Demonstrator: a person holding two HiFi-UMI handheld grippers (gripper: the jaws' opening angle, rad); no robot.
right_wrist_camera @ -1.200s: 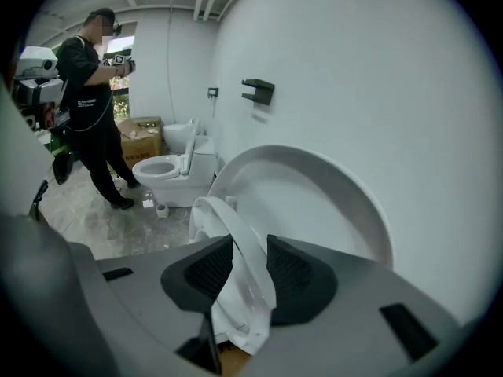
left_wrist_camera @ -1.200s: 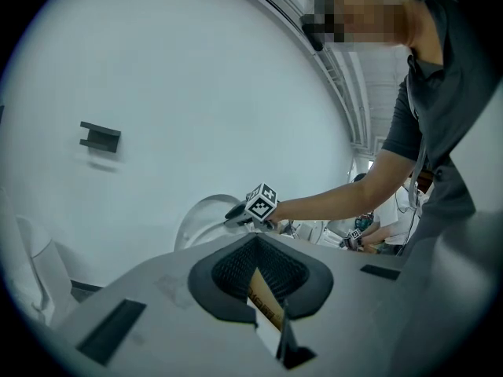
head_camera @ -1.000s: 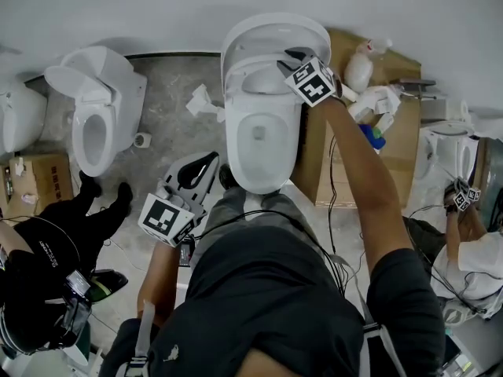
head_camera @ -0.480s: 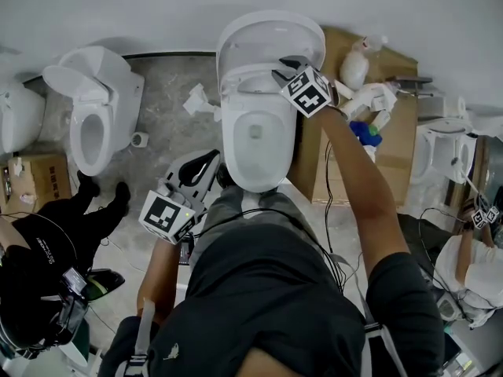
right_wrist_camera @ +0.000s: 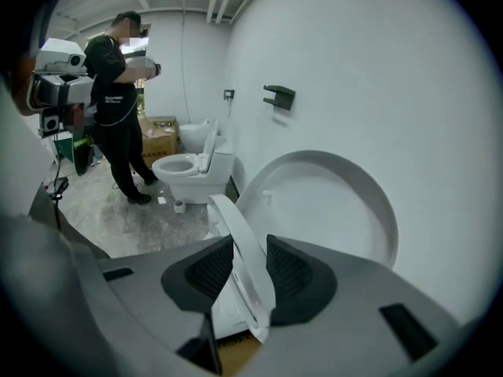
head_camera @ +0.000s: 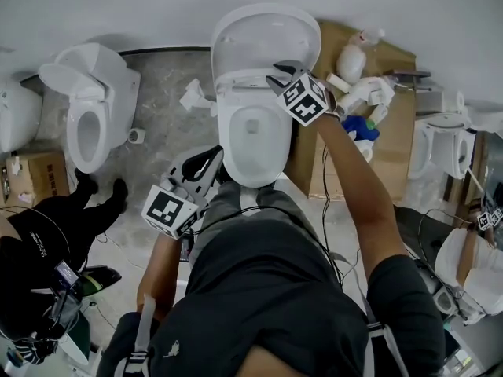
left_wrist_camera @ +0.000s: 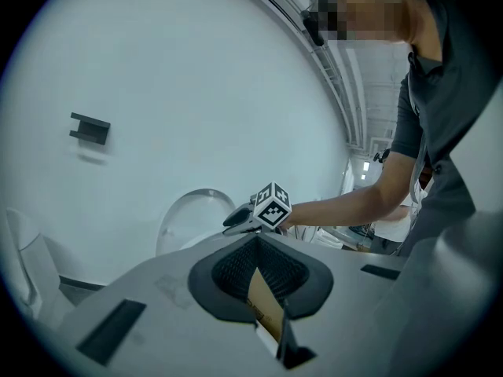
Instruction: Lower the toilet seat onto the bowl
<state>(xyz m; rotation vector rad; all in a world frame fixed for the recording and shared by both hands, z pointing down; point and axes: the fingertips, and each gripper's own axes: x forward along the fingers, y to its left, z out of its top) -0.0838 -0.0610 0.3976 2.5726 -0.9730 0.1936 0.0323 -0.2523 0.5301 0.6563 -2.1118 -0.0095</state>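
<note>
Now: seat pinched, bowl open beneath

My left gripper [head_camera: 212,155] hangs closed on nothing near the bowl's [head_camera: 228,149] left front. The toilet seat [head_camera: 240,85] stands tilted off the upright lid [head_camera: 263,38], its long axis running from the hinge toward me. My right gripper [head_camera: 275,75] is nearer and clamps its right rim. I judge the downward path free; a cardboard box [head_camera: 393,100] sits just beside.
</note>
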